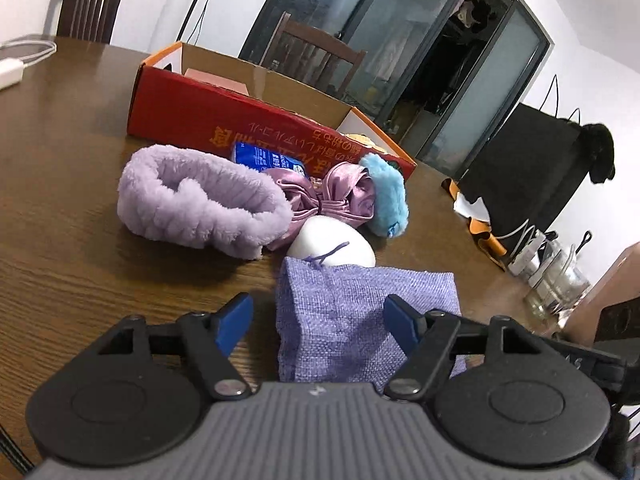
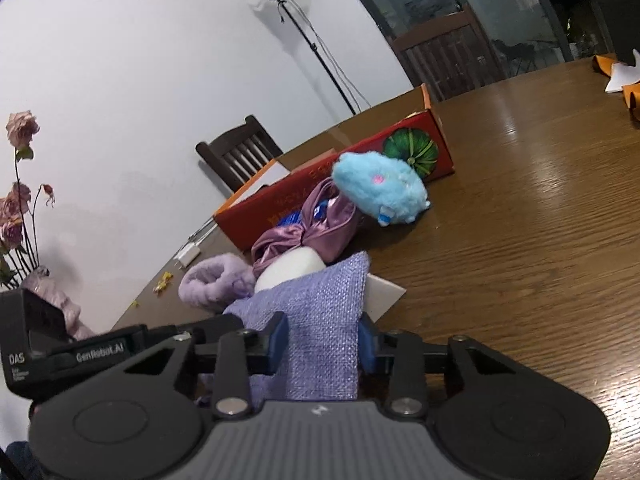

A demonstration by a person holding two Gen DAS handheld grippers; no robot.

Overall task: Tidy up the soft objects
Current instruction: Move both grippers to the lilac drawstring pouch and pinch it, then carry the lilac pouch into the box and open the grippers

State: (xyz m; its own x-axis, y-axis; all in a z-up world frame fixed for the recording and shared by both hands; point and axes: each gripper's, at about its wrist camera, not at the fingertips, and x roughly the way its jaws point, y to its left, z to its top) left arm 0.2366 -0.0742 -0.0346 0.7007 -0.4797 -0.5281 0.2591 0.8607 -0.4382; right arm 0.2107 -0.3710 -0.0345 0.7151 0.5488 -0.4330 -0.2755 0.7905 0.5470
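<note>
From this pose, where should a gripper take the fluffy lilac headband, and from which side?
Take the lilac headband across the thick plush wall of its loop, at the end away from the satin scrunchie. That end faces bare table, so coming in from there looks clearest, one finger inside the ring and one outside. The pile should squash easily.

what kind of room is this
Probably a home dining room: a big wooden table, wooden dining chairs around it, dried roses by the wall, and glass sliding doors behind.
</note>
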